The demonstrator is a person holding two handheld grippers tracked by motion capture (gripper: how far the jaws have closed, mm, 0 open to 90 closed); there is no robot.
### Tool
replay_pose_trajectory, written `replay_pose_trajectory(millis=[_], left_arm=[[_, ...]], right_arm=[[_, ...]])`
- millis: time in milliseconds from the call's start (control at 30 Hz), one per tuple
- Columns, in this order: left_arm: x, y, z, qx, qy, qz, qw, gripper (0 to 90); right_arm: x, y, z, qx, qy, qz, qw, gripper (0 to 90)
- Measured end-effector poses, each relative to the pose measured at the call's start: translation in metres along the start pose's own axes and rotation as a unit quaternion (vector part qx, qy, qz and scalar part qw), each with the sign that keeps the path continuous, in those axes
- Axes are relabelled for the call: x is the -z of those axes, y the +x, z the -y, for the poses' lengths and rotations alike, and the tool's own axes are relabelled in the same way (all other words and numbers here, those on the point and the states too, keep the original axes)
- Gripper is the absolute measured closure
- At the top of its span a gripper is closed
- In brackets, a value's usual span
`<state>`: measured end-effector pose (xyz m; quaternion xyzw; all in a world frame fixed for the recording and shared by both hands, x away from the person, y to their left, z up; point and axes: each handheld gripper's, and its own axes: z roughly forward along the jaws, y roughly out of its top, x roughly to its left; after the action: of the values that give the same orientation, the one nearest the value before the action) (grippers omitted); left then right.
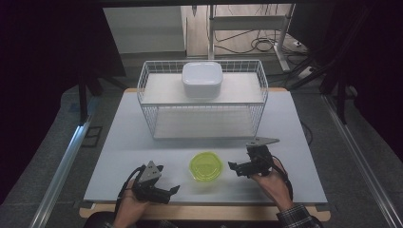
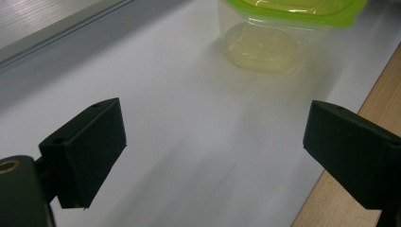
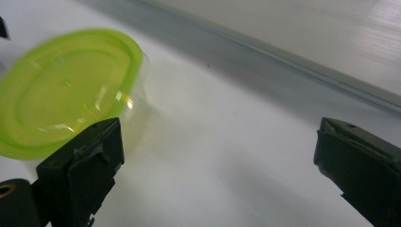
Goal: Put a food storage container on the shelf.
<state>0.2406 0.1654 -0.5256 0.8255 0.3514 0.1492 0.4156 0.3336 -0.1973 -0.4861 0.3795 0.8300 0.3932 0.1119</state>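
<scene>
Our left gripper lies low over the near edge of the table, its jaws spread wide with nothing between them; in the left gripper view the jaws frame bare table surface, with the wooden table border beside the right-hand jaw. Our right gripper is likewise released, jaws wide apart and empty, and points toward the centre. Between the two grippers, apart from both, stands a clear round container with a green lid, upright on the table. Farther back we see a white wire basket set on the table, and on its upper shelf a white lidded box, near the middle.
</scene>
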Motion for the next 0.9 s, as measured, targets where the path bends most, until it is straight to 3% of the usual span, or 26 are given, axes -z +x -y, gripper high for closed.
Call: replay_pose_trajectory(millis=[200,333,367,533,667,900], left_arm=[[-0.001,0.0,0.0,-0.001,0.001,0.0,1.0,6.2],[-0.001,-0.001,0.0,-0.001,0.001,0.0,1.0,6.2],[-0.001,-0.001,0.0,-0.002,0.0,-0.001,1.0,6.2],[-0.001,0.0,0.0,-0.002,0.0,-0.001,1.0,6.2],[-0.001,-0.001,0.0,-0.003,0.001,-0.001,1.0,6.2],[-0.001,-0.001,0.0,-0.005,0.002,-0.001,1.0,6.2]], right_arm=[[0.004,0.005,-0.006,-0.007,-0.007,-0.026,0.9996,2.9],[0.002,0.01,-0.012,-0.021,0.004,-0.052,0.9984,12.3],[0.001,0.01,-0.014,-0.026,0.008,-0.066,0.9974,16.5],[-0.01,0.007,-0.021,-0.062,0.012,-0.095,0.9934,31.4],[-0.021,0.006,-0.025,-0.087,0.032,-0.117,0.9888,40.0],[-0.034,0.007,-0.03,-0.104,0.053,-0.147,0.9823,53.9]])
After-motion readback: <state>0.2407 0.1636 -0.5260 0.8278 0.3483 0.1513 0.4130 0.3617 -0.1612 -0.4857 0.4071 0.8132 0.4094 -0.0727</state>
